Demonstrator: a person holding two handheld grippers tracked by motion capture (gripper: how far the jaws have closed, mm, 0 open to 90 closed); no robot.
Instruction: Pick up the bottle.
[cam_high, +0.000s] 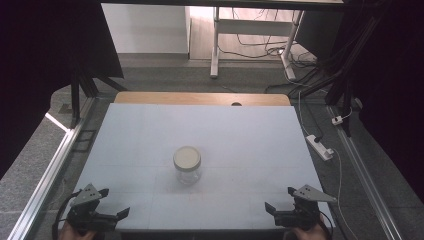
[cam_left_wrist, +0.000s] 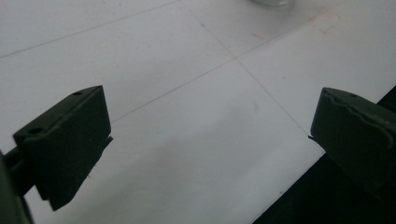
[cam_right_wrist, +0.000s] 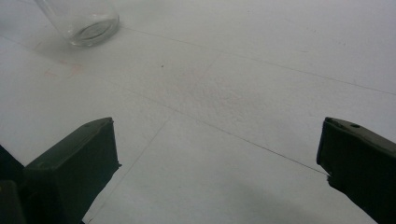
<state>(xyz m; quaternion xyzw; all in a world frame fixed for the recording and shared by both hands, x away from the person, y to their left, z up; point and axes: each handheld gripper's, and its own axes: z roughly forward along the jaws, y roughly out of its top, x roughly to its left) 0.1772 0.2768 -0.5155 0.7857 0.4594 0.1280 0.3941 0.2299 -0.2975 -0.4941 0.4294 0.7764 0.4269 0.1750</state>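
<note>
High view: lidded jar (cam_high: 187, 164) midtable.

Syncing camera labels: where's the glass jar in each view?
High view: the glass jar stands upright, lid on, at the middle of the white table.
Left gripper view: a sliver of its base at the top edge, right of centre.
Right gripper view: its lower body and base at the top left.
Shared landmark: the faint reddish marks on the table beside the jar's base.
</note>
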